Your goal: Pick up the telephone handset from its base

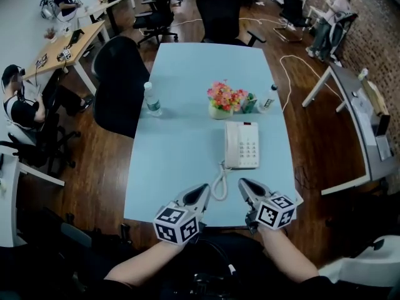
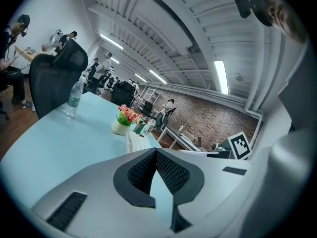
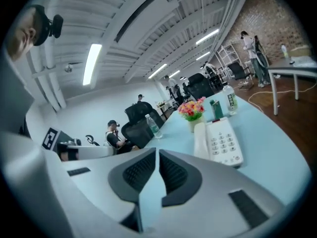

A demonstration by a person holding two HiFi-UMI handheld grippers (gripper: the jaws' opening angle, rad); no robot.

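Note:
The white telephone (image 1: 245, 144) lies on the pale blue table (image 1: 175, 149), right of centre, with its handset (image 1: 230, 144) resting along the base's left side. A coiled cord (image 1: 219, 182) runs from it towards the near edge. Both grippers hover over that near edge, short of the phone. My left gripper (image 1: 204, 189) is left of the cord, jaws together and empty. My right gripper (image 1: 243, 184) is right of the cord, also shut on nothing. In the right gripper view the handset (image 3: 200, 139) and keypad (image 3: 223, 142) lie ahead of the closed right gripper (image 3: 157, 153). The closed left gripper (image 2: 156, 152) shows the phone (image 2: 133, 142) just beyond its tips.
Behind the phone stand a pot of flowers (image 1: 221, 99), a green carton (image 1: 249, 103) and a small bottle (image 1: 269, 97). A water bottle (image 1: 152, 99) stands near the table's left edge. Black office chairs (image 1: 122, 83) (image 1: 222, 14) sit at the left and far sides. People work at other desks.

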